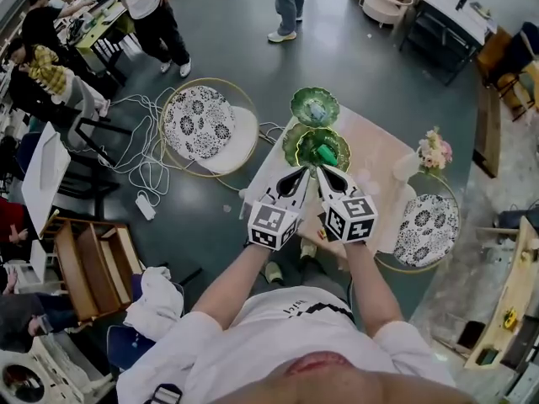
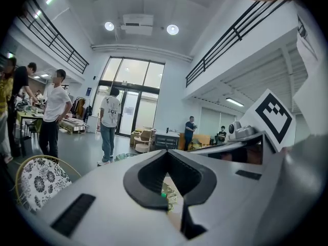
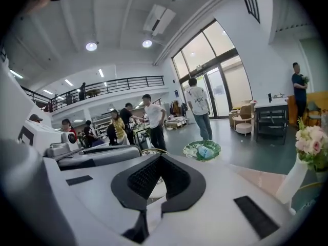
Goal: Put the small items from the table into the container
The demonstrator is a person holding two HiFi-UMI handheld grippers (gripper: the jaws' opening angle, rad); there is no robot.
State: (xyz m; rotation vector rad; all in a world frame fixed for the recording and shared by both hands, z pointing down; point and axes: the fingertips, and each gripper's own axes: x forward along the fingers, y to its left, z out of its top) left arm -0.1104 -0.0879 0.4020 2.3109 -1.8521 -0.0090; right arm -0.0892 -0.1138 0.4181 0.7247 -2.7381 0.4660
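Two green bowls show in the head view. The near bowl (image 1: 317, 148) sits mid-frame on the table (image 1: 379, 162) with a green thing (image 1: 324, 153) inside, just above your left gripper (image 1: 296, 179) and right gripper (image 1: 330, 179). In the left gripper view, the jaws are pressed together and hold nothing. In the right gripper view, the jaws are pressed together too, and the far bowl (image 3: 202, 150) shows right of centre. Your grippers almost touch, so they could bump and knock the near bowl.

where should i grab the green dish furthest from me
Pinch the near rim, coming from above. The green dish is shallow and wide, open side up, and its thin wavy lip is likely the only part jaws could span.
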